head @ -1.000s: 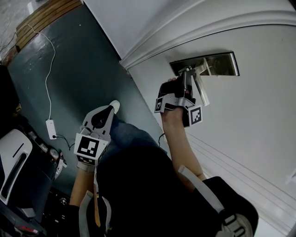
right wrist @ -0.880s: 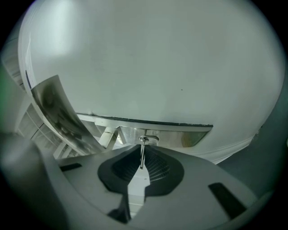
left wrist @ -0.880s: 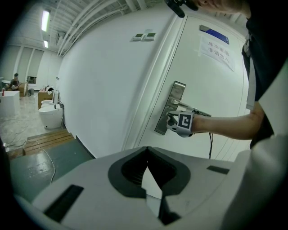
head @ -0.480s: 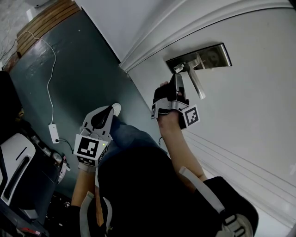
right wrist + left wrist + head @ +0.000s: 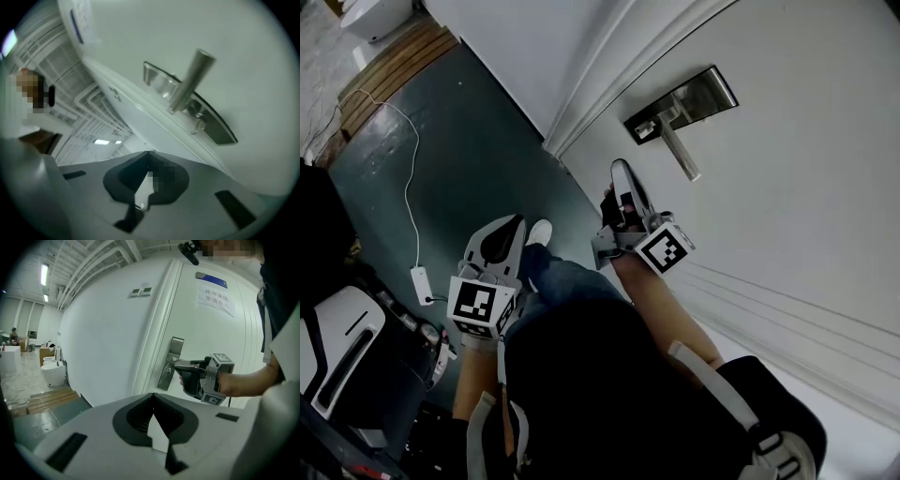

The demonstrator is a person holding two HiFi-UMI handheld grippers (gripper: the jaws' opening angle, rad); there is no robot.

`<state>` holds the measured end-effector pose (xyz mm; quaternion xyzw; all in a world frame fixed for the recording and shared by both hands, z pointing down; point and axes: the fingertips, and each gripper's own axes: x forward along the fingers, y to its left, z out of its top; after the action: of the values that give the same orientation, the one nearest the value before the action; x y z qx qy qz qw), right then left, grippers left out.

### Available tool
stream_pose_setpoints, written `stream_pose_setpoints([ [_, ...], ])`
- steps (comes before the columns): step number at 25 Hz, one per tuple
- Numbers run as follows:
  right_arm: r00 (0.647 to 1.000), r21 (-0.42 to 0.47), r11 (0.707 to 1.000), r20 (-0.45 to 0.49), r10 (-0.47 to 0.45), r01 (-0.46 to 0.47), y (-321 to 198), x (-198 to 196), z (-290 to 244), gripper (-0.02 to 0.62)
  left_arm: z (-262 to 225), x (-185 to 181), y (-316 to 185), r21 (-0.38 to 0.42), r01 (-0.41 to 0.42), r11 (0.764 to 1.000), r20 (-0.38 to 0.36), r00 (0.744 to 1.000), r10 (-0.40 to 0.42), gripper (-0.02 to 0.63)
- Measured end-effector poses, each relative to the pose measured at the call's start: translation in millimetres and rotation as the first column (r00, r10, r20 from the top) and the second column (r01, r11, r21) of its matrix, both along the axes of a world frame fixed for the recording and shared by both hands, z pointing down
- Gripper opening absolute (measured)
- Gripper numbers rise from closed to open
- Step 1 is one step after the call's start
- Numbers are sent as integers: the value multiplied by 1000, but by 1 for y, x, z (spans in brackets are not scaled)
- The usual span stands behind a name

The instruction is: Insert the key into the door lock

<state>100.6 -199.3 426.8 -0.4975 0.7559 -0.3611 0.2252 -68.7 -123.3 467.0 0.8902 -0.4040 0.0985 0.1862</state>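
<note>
1. On the lock plate (image 5: 218,130) of the white door (image 5: 787,187), just beside the base of the lever handle (image 5: 190,82), a small metal stub stands out of the plate. I take it for the key (image 5: 198,123), already seated, so insertion looks done.
2. Right tongs (image 5: 620,171) hang near the plate but apart from it, jaws together on nothing.
3. Left tongs (image 5: 153,397) sit low on the left, well apart from the door, also closed and empty.
4. Remaining, if anything: turning the key.
</note>
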Motion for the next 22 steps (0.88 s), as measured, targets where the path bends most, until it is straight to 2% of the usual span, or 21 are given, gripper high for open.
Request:
stream_pose_setpoints([
  [3,976,57,995,-207,-72,85,17,-16,-19,14,-16,-6,4,35,7,999,-4,1000,-7,8],
  [7,924,104,983,-367,-103,150,35,-22,-38,14,-33,-9,9,82,8,997,12,1000,-9,8],
  [10,873,136,972,-475,-106,191,48,-26,-53,14,-46,-13,13,121,7,993,33,999,-11,8],
  [17,790,181,951,-606,-92,250,74,-21,-85,14,-82,-19,23,212,-10,977,71,997,-6,8],
  [22,695,215,936,-718,-42,278,93,-22,-105,15,-108,-26,34,267,-7,964,89,996,-18,8],
])
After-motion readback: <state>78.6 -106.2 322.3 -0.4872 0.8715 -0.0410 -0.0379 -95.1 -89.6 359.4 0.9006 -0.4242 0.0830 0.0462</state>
